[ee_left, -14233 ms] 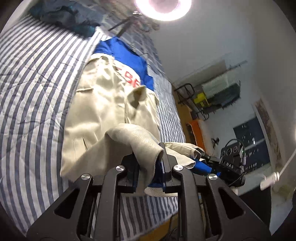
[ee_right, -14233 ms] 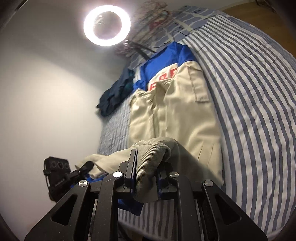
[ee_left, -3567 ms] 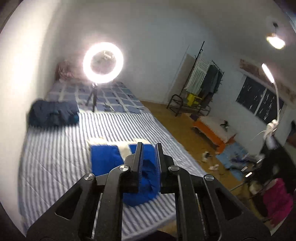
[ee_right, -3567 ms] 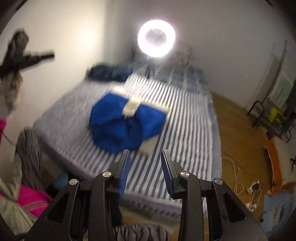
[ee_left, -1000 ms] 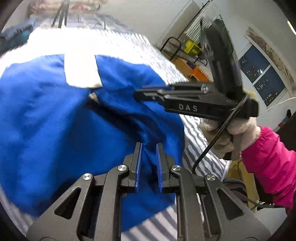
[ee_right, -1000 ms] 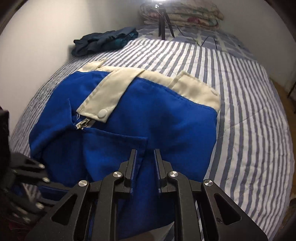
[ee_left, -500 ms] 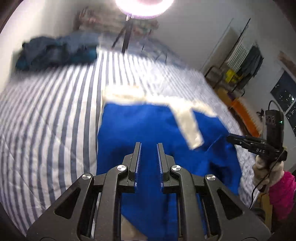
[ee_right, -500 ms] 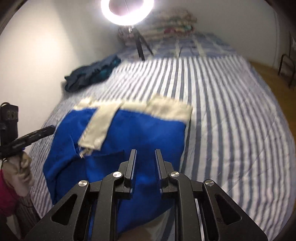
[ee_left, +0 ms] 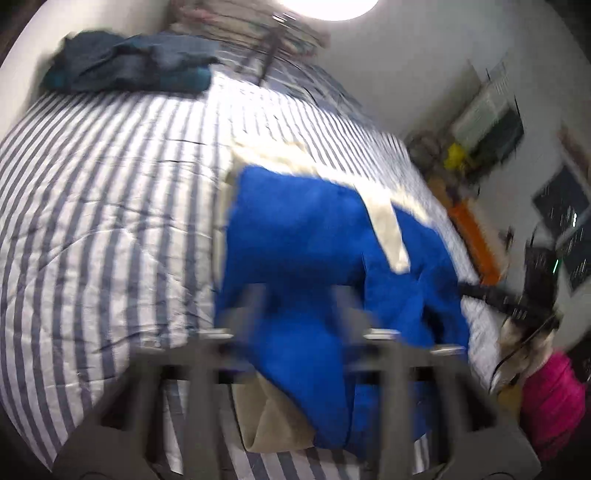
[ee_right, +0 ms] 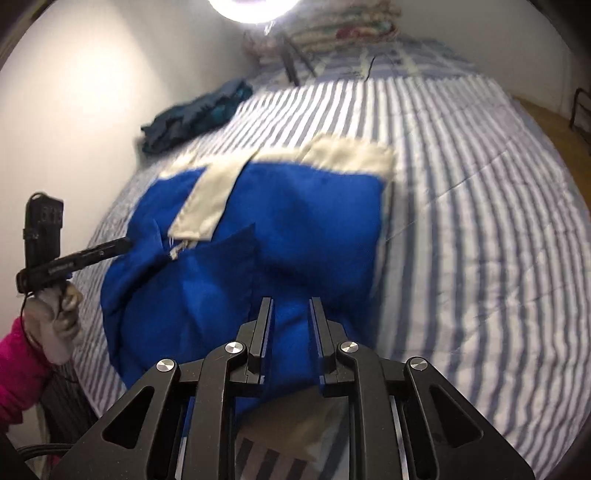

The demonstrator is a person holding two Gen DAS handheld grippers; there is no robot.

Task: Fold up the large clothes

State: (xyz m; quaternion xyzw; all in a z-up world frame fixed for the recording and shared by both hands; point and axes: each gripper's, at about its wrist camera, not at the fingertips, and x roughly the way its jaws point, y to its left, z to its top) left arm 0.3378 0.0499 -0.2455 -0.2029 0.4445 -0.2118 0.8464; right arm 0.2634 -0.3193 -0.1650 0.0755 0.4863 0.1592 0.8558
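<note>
A blue and cream garment lies folded into a thick bundle on the striped bed. A cream layer sticks out at its near edge. My left gripper is blurred; its jaws are opening wide above the near part of the bundle, and nothing is pinched. From the right wrist, the left gripper shows side-on with its tips at the garment's left edge. My right gripper hovers over the near middle with its jaws opening. Blue cloth shows in the gap, not pressed by the pads. The right gripper also appears beside the bundle's right edge.
A dark blue heap of clothes lies at the bed's far left by the wall. A ring light on a tripod and stacked bedding stand at the head end. Racks and clutter fill the floor to the right.
The left gripper's jaws have spread from a narrow gap to wide apart, and its view has rolled and blurred. The right gripper has come nearer the bundle. The garment lies as before.
</note>
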